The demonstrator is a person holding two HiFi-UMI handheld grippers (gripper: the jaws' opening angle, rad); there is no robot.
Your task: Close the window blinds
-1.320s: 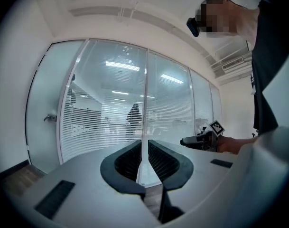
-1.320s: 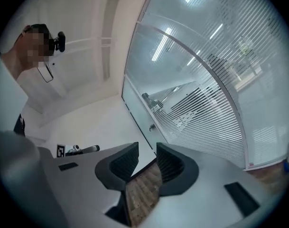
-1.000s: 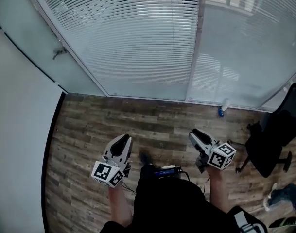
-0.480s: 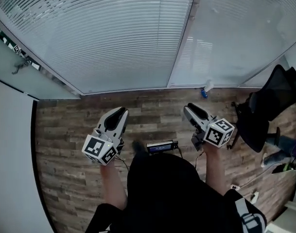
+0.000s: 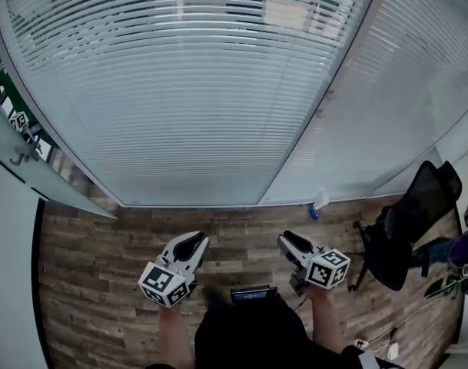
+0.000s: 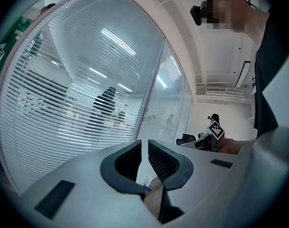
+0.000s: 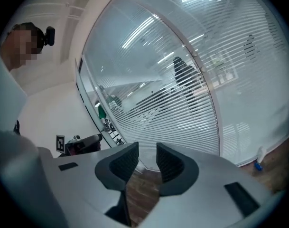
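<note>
White slatted window blinds (image 5: 187, 91) fill the big glass pane ahead, the slats partly open so dim shapes show through. A narrower blind-covered pane (image 5: 406, 91) stands right of the mullion (image 5: 326, 102). My left gripper (image 5: 194, 241) is held low over the wood floor, well short of the blinds, its jaws almost together with nothing between them. My right gripper (image 5: 286, 238) is level with it, a small empty gap between its jaws. The left gripper (image 6: 144, 144) faces the blinds (image 6: 63, 103), and so does the right gripper (image 7: 147, 148).
A white bottle with a blue base (image 5: 318, 203) lies at the foot of the window. A black office chair (image 5: 406, 225) stands at right. A glass door with a handle (image 5: 20, 157) is at far left. Wood-plank floor (image 5: 95, 275) lies below.
The view has swung up and toward the window, so the blinds now fill most of the frame. Both grippers keep the same low pose, side by side.
</note>
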